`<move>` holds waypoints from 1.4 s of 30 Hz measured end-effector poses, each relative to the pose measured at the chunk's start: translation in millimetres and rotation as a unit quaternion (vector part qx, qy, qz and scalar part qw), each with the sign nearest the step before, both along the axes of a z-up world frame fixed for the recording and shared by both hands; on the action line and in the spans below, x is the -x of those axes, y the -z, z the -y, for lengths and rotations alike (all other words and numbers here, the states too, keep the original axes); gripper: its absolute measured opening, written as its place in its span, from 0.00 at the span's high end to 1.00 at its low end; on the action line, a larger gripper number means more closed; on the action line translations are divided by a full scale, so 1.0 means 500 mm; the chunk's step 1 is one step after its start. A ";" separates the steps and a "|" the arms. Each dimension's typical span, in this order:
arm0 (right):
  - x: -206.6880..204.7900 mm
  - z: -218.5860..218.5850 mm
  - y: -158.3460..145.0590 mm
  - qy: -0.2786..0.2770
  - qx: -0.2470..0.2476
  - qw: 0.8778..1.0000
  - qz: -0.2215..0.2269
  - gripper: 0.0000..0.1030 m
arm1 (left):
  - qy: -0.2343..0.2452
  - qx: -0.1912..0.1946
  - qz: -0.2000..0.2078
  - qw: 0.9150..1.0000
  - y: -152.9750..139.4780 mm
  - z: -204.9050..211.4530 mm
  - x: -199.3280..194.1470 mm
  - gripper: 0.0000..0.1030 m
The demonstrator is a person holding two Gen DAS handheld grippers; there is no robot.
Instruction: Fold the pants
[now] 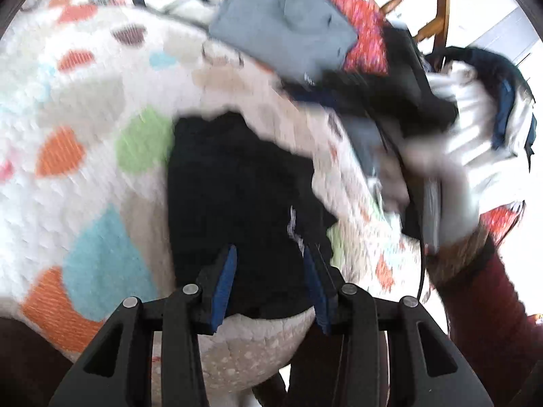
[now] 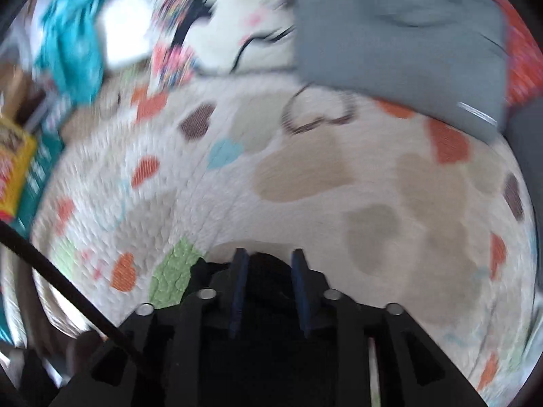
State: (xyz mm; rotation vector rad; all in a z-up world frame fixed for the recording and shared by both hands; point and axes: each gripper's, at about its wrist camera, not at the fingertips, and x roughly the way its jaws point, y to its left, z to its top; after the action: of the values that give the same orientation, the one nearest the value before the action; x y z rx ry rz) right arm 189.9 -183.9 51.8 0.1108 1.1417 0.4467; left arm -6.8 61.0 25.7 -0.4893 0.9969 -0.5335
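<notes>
Black pants lie on a white quilt with coloured hearts. My left gripper is open, its blue pads apart above the near end of the pants, nothing between them. In the right wrist view my right gripper has black cloth bunched between its blue pads, low over the quilt. In the left wrist view the right gripper is blurred, held by a white-gloved hand at the right.
A folded grey garment lies at the far side of the quilt, on a red patterned cloth. Dark clothes are piled at the right. A teal cloth and a yellow box sit at the left. A wooden chair stands behind.
</notes>
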 end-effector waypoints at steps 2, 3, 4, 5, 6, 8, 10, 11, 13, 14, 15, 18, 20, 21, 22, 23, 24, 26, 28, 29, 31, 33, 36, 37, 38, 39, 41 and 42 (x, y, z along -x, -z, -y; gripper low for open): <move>0.049 0.072 -0.003 0.032 -0.049 0.998 -0.001 0.31 | -0.017 0.000 0.003 1.000 -0.011 -0.030 -0.013 0.57; 0.075 0.103 0.004 0.044 -0.071 0.996 -0.011 0.28 | -0.025 0.002 -0.005 1.000 -0.008 -0.040 -0.022 0.55; 0.096 0.127 0.020 0.056 -0.089 0.994 -0.026 0.28 | -0.031 0.009 -0.020 0.999 0.002 -0.052 -0.037 0.55; 0.118 0.148 0.040 0.071 -0.107 0.991 -0.043 0.28 | -0.031 0.017 -0.032 0.999 0.011 -0.054 -0.049 0.54; 0.136 0.165 0.060 0.085 -0.120 0.987 -0.058 0.28 | -0.030 0.024 -0.044 0.998 0.024 -0.057 -0.063 0.54; 0.166 0.194 0.103 0.113 -0.140 0.980 -0.084 0.28 | -0.026 0.029 -0.071 0.997 0.053 -0.049 -0.092 0.54; 0.184 0.212 0.146 0.134 -0.163 0.972 -0.108 0.28 | -0.019 0.036 -0.091 0.995 0.080 -0.038 -0.114 0.54; 0.191 0.218 0.168 0.145 -0.184 0.964 -0.122 0.28 | -0.017 0.039 -0.099 0.994 0.088 -0.033 -0.127 0.54; 0.195 0.211 0.193 0.149 -0.210 0.957 -0.131 0.28 | -0.014 0.032 -0.104 0.994 0.103 -0.015 -0.141 0.51; 0.194 0.203 0.202 0.148 -0.217 0.956 -0.132 0.28 | -0.013 0.027 -0.103 0.994 0.105 -0.007 -0.144 0.46; 0.193 0.193 0.207 0.144 -0.218 0.956 -0.130 0.26 | -0.010 0.025 -0.100 0.995 0.104 0.000 -0.147 0.42; 0.187 0.171 0.209 0.128 -0.239 0.955 -0.122 0.25 | 0.014 0.016 -0.095 0.995 0.099 0.022 -0.156 0.25; 0.189 0.159 0.213 0.124 -0.254 0.951 -0.124 0.25 | 0.022 -0.002 -0.089 0.996 0.097 0.033 -0.164 0.22; 0.188 0.158 0.215 0.123 -0.258 0.951 -0.121 0.22 | 0.025 -0.008 -0.087 0.996 0.097 0.038 -0.168 0.19; 0.189 0.159 0.217 0.123 -0.266 0.949 -0.118 0.21 | 0.028 -0.006 -0.085 0.996 0.099 0.038 -0.172 0.13; 0.194 0.160 0.219 0.126 -0.276 0.946 -0.116 0.20 | 0.031 0.001 -0.086 0.996 0.102 0.039 -0.177 0.07; 0.198 0.163 0.223 0.130 -0.285 0.943 -0.113 0.20 | 0.031 0.014 -0.088 0.996 0.108 0.037 -0.182 0.04; 0.200 0.167 0.227 0.133 -0.298 0.939 -0.109 0.20 | 0.025 0.028 -0.093 0.995 0.116 0.035 -0.197 0.01; 0.203 0.167 0.227 0.133 -0.300 0.939 -0.102 0.20 | 0.014 0.032 -0.100 0.994 0.120 0.038 -0.212 0.00; 0.205 0.162 0.225 0.132 -0.294 0.942 -0.097 0.20 | 0.010 0.031 -0.102 0.994 0.121 0.039 -0.217 0.01; 0.206 0.151 0.219 0.127 -0.277 0.948 -0.089 0.20 | 0.007 0.026 -0.108 0.994 0.120 0.044 -0.220 0.01; 0.208 0.137 0.211 0.118 -0.252 0.957 -0.086 0.35 | 0.005 0.005 -0.101 0.995 0.110 0.052 -0.212 0.11; 0.211 0.124 0.205 0.105 -0.252 0.958 -0.094 0.62 | 0.008 -0.055 -0.083 0.995 0.092 0.060 -0.192 0.44; 0.212 0.120 0.196 0.105 -0.248 0.959 -0.088 0.64 | 0.008 -0.054 -0.083 0.995 0.087 0.054 -0.186 0.53; 0.213 0.118 0.189 0.103 -0.248 0.960 -0.084 0.65 | 0.006 -0.039 -0.085 0.996 0.079 0.044 -0.181 0.61; 0.213 0.116 0.181 0.102 -0.251 0.959 -0.080 0.66 | 0.003 -0.027 -0.085 0.996 0.070 0.035 -0.178 0.63; 0.213 0.110 0.157 0.097 -0.251 0.961 -0.070 0.67 | -0.001 -0.023 -0.076 0.997 0.053 0.028 -0.174 0.64; 0.212 0.104 0.142 0.092 -0.249 0.962 -0.062 0.68 | -0.002 -0.023 -0.071 0.997 0.044 0.027 -0.172 0.64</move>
State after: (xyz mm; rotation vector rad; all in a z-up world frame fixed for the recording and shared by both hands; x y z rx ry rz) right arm 83.9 -235.9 -19.1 0.6877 1.1087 0.5601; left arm 79.3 47.7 3.6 -0.4925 1.1413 -0.4749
